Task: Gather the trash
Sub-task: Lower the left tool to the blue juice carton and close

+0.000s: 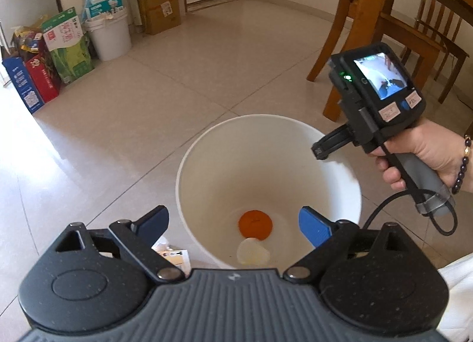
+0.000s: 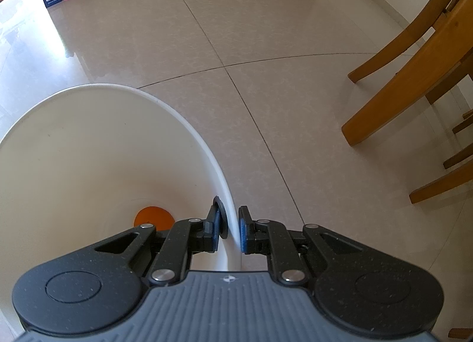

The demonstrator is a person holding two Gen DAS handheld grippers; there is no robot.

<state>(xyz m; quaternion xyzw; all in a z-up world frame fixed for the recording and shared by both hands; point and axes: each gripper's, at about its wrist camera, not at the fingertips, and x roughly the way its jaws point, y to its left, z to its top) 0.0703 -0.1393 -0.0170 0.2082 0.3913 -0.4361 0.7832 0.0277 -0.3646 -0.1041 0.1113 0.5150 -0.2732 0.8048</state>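
Left wrist view: left claw (image 1: 233,223) gapes empty above white bin (image 1: 189,164), orange scrap (image 1: 255,224) inside; right claw (image 2: 230,229) pinches its rim. Packet (image 1: 174,256) remains on floor.

No word can be read for certain. A green and white carton (image 1: 63,31) by the wall carries large red Chinese characters, too blurred to make out. The blue box (image 1: 25,87) beside it shows a QR code and small white print, illegible in both views. A white shipping label (image 1: 166,8) sits on the cardboard box (image 1: 159,8), its text unreadable. 2 pink stickers (image 1: 389,113) under the small screen (image 1: 381,76) bear faint handwriting. A printed packet (image 1: 177,256) lies just beside the white bucket (image 1: 192,152); its print is too small to read.
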